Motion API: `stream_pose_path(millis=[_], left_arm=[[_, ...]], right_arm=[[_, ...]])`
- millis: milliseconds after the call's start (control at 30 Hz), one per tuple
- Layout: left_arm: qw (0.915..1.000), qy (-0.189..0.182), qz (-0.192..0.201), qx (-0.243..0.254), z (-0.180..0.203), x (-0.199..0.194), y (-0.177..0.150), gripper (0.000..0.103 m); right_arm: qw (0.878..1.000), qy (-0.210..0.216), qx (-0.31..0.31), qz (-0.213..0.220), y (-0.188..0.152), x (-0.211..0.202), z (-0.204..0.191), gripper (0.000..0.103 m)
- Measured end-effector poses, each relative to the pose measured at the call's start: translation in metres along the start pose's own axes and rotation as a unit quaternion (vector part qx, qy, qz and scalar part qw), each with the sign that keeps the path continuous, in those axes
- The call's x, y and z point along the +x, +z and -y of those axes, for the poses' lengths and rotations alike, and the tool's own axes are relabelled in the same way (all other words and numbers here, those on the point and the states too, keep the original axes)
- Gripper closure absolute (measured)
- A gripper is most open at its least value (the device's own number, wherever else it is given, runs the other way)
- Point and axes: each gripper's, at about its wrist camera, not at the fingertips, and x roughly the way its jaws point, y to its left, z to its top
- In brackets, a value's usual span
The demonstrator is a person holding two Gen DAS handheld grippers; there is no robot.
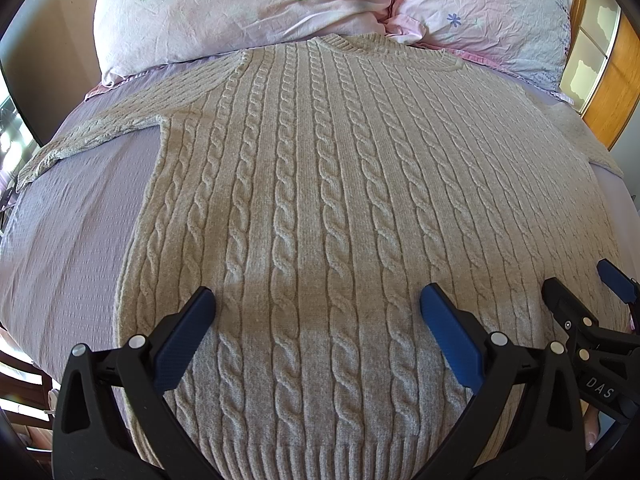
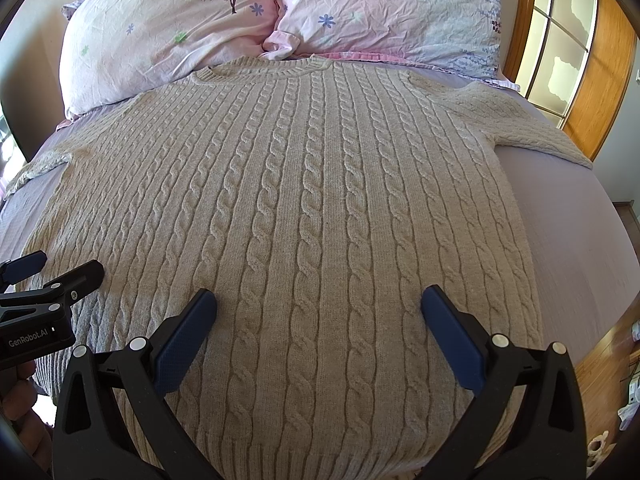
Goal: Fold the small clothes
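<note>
Left wrist view: bed (image 1: pixel 72 216) bearing a sweater (image 1: pixel 320 184) laid flat, collar toward the pillows (image 1: pixel 240 4), hem at the near edge, directly under the left gripper (image 1: pixel 318 306) and right gripper (image 2: pixel 319 308), side by side, both spread wide, grasping nothing.

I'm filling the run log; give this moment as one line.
phase: pre-fold | sweater: flat on bed, sleeves spread | left gripper: open, over hem | right gripper: open, over hem
</note>
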Motion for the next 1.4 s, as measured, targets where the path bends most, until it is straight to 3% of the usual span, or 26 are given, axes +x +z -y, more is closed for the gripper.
stream_pose_path(millis=[867, 967, 1067, 1133, 1167, 1267, 1333, 1400], left_arm=[[0.9999, -0.002, -0.01, 0.005, 0.002, 0.003, 0.004, 0.002], [0.9999, -0.005, -0.011, 0.007, 0.001, 0.003, 0.004, 0.002], [0.9999, -0.004, -0.005, 0.011, 0.001, 0.002, 0.004, 0.002], [0.9998, -0.006, 0.002, 0.017, 0.001, 0.001, 0.004, 0.002], [0.9997, -0.01, 0.005, 0.021, 0.001, 0.001, 0.004, 0.002], [0.9994, -0.017, 0.006, 0.029, 0.001, 0.002, 0.004, 0.002], [0.9992, -0.02, 0.01, 0.033, 0.0, 0.002, 0.004, 0.002], [0.999, -0.023, 0.014, 0.036, 0.0, 0.003, 0.004, 0.002]], right_arm=[[1.0, 0.005, -0.008, -0.006, -0.005, 0.002, 0.0, 0.001], [0.999, 0.022, -0.031, 0.02, -0.008, 0.004, 0.001, 0.001], [0.998, 0.048, -0.038, 0.016, 0.004, 0.006, 0.026, 0.001], [0.997, 0.045, 0.035, 0.046, 0.027, -0.003, 0.082, 0.001], [0.995, 0.045, 0.07, 0.062, 0.035, -0.006, 0.106, 0.001], [0.968, 0.029, 0.228, 0.104, 0.063, -0.01, 0.213, 0.001], [0.933, 0.025, 0.344, 0.105, 0.075, 0.002, 0.291, 0.016], [0.895, 0.033, 0.434, 0.099, 0.077, 0.018, 0.35, 0.039]])
